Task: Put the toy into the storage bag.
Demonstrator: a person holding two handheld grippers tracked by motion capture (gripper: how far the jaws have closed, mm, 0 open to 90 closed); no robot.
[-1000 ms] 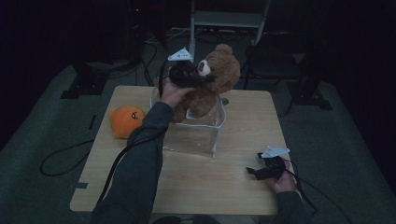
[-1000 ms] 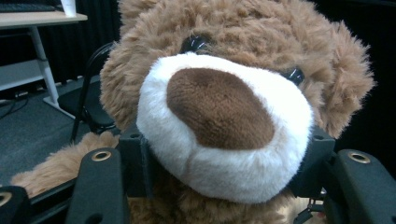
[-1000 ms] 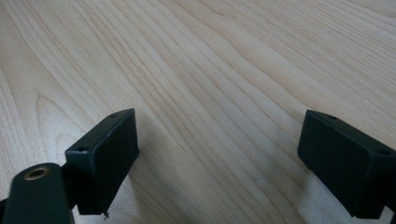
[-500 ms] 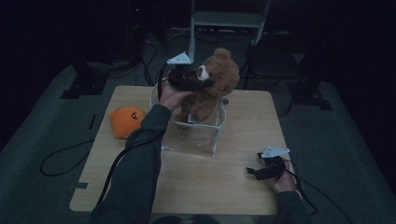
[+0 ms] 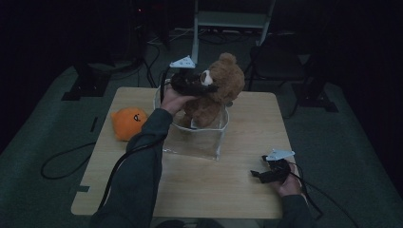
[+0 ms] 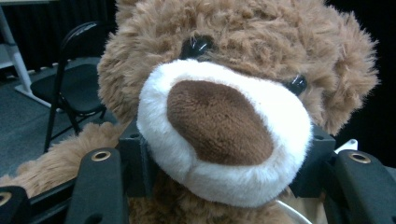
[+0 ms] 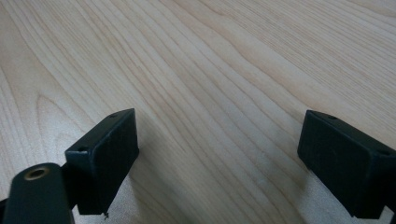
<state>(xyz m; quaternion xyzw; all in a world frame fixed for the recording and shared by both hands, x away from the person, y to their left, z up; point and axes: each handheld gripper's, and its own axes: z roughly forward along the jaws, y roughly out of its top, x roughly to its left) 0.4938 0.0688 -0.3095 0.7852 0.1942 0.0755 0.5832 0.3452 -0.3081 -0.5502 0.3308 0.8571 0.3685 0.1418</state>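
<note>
Left gripper [image 5: 203,87] is clamping the teddy bear [image 5: 216,92] by its white muzzle [image 6: 224,135], holding it upright in the clear container [image 5: 197,135], which is sitting at 12 o'clock on the table [image 5: 247,190]. Right gripper [image 5: 259,175] is resting open at 4 o'clock, farther away.

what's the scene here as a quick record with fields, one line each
held thing: teddy bear, upright, lower body inside the clear container
left hand-held gripper: shut on the bear's white muzzle, a pad on each side
right hand-held gripper: open, nothing between the jaws, low over the bare wooden table
other thing: orange plush toy on the table, left of the container, apart from it
</note>
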